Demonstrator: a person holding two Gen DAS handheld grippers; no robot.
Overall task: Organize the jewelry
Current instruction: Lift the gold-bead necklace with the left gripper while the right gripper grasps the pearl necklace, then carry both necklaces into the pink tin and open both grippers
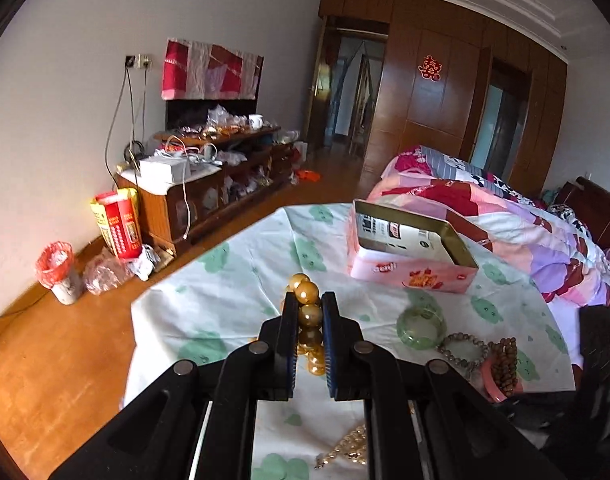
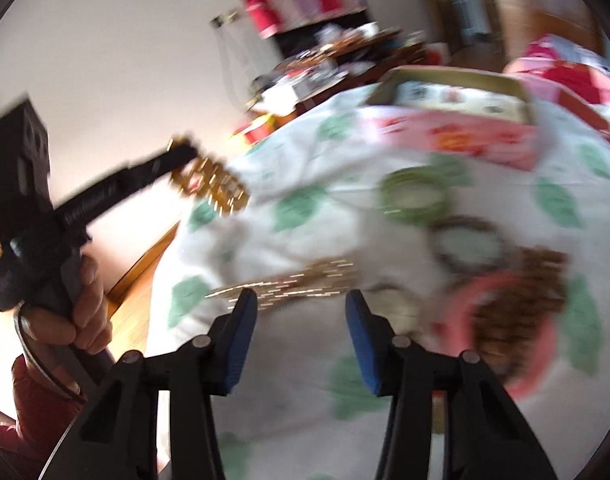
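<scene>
Table edge: the cloth-covered table (image 1: 233, 304) drops off to bare wood floor (image 1: 65, 360) at 9 o'clock in the left wrist view; lots of open floor that side, out to a small bin (image 1: 59, 272) at the wall.
Left gripper (image 1: 309, 300): clamped tight on the amber bead bracelet (image 1: 307, 294), pads pinching the string from both sides, and it's up off the cloth!
Bracelet axis: the beads run in a line along the fingers, pointing toward 12 o'clock, with a loose loop dangling below the pads.
Side look: in the right wrist view that same gripper shows at 9 o'clock in a hand (image 2: 87, 304), bracelet hanging beyond the table's left edge, over the floor.
Pearl strand (image 1: 347, 450): lying on the cloth under the left gripper, at 6 o'clock.
Open room: bare cloth ahead of the bracelet, all the way to the far edge at 12 o'clock.
Tin (image 1: 413, 248): pink, lid off, open side up, at 1 o'clock, near the far table edge and beside the bed (image 1: 505, 216).
Green bangle (image 1: 421, 326): flat on the cloth at 3 o'clock, just in front of the tin.
Bead bracelets (image 1: 501, 364): clustered at 4 o'clock, on a pink bangle (image 1: 491, 384), close to the right edge.
Right gripper (image 2: 301, 316): heavy blur here; jaws parted, nothing between the 2 pads, the pearl strand just ahead of them.
</scene>
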